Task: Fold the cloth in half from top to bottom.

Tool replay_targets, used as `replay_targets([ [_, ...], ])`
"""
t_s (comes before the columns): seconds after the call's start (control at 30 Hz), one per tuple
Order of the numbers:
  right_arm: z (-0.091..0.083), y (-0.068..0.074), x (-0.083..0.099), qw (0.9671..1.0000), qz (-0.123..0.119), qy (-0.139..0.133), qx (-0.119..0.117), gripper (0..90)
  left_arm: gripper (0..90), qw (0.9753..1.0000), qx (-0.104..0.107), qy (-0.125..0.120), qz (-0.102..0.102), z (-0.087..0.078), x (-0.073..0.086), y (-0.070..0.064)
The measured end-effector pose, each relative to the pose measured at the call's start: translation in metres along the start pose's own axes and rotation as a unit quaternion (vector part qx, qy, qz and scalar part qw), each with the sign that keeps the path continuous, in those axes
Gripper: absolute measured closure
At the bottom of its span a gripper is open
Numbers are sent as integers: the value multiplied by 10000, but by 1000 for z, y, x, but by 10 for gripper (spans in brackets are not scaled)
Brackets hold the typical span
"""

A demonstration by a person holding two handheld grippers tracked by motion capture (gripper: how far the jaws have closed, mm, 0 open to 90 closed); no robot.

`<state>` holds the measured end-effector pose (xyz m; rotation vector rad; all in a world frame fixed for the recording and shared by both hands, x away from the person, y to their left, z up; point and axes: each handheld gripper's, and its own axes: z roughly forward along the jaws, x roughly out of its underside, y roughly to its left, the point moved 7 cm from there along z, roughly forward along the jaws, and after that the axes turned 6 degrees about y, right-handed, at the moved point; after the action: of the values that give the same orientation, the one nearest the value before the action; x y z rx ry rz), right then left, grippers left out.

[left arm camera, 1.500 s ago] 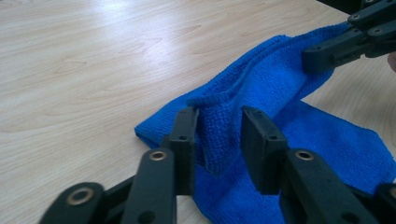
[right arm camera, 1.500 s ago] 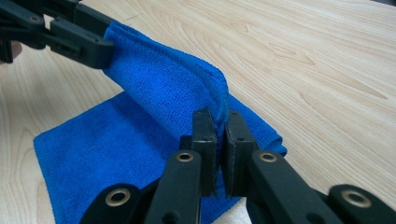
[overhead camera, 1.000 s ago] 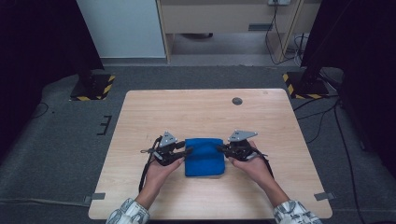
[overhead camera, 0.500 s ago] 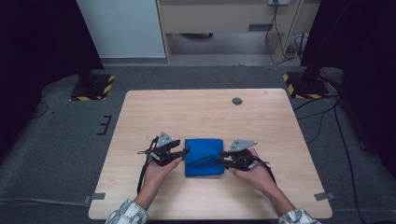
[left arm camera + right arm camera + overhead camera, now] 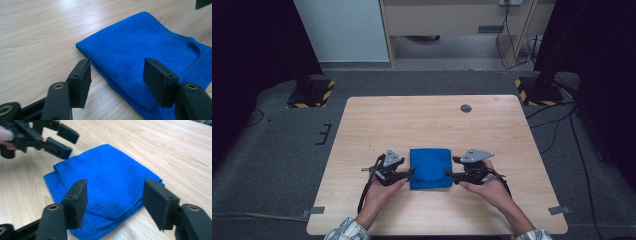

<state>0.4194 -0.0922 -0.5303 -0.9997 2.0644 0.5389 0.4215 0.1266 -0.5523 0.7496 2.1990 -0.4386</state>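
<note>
A folded blue cloth (image 5: 430, 167) lies flat on the wooden table (image 5: 422, 125), toward its near edge. My left gripper (image 5: 408, 172) rests at the cloth's left edge and is open; in the left gripper view its jaws straddle the near corner of the blue cloth (image 5: 147, 55). At the cloth's right edge my right gripper (image 5: 449, 175) is also open. The right gripper view has the blue cloth (image 5: 105, 187) spread between and beyond its jaws, with the left gripper (image 5: 61, 141) open at the cloth's far side. Nothing is held.
A small dark round grommet (image 5: 466, 108) is set in the table near the far edge. Black stands with yellow-striped bases (image 5: 312, 92) flank the table on the grey carpet. Bare wood surrounds the cloth on all sides.
Both grippers have slid toward the person along the cloth's side edges, from its far corners to its near corners. The cloth lies where it was.
</note>
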Motion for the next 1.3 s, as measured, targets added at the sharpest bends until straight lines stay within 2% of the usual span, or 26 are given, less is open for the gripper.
replay_targets([
  [0.2, 6, -7, -3, 9997, 61, -26, 256, 245, 320, 9999, -82, -67, -69, -2, -2, 7],
  [0.3, 8, -10, -5, 9993, 212, -3, 318, 184, 279, 9998, -85, -75, -160, -3, -1, 11],
  [0.47, 6, -19, -5, 9985, 371, -26, 408, 134, 207, 9992, -184, -161, -330, -7, -3, 22],
  [0.57, 1, -27, -3, 9978, 437, -77, 490, 114, 176, 9989, -225, -102, -391, -6, -1, 27],
  [0.77, -5, -45, 5, 9957, 657, -65, 656, 101, 132, 9988, -302, 42, -374, -4, 3, 33],
  [0.83, -7, -52, 9, 9945, 779, -30, 694, 101, 128, 9988, -273, 37, -405, -4, 3, 33],
  [0.97, -9, -64, 20, 9923, 938, 76, 804, 102, 122, 9990, -245, 138, -338, -2, 6, 35],
  [1.03, -9, -69, 27, 9914, 982, 175, 848, 101, 113, 9991, -198, 275, -273, 1, 9, 34],
  [1.1, -9, -72, 32, 9909, 993, 299, 860, 96, 113, 9988, -250, 375, -186, 3, 12, 35],
  [1.17, -10, -74, 36, 9904, 975, 392, 902, 94, 112, 9989, -252, 356, -179, 3, 12, 35],
  [1.3, -13, -82, 39, 9892, 1038, 379, 966, 93, 108, 9988, -319, 333, -178, 1, 11, 40],
])
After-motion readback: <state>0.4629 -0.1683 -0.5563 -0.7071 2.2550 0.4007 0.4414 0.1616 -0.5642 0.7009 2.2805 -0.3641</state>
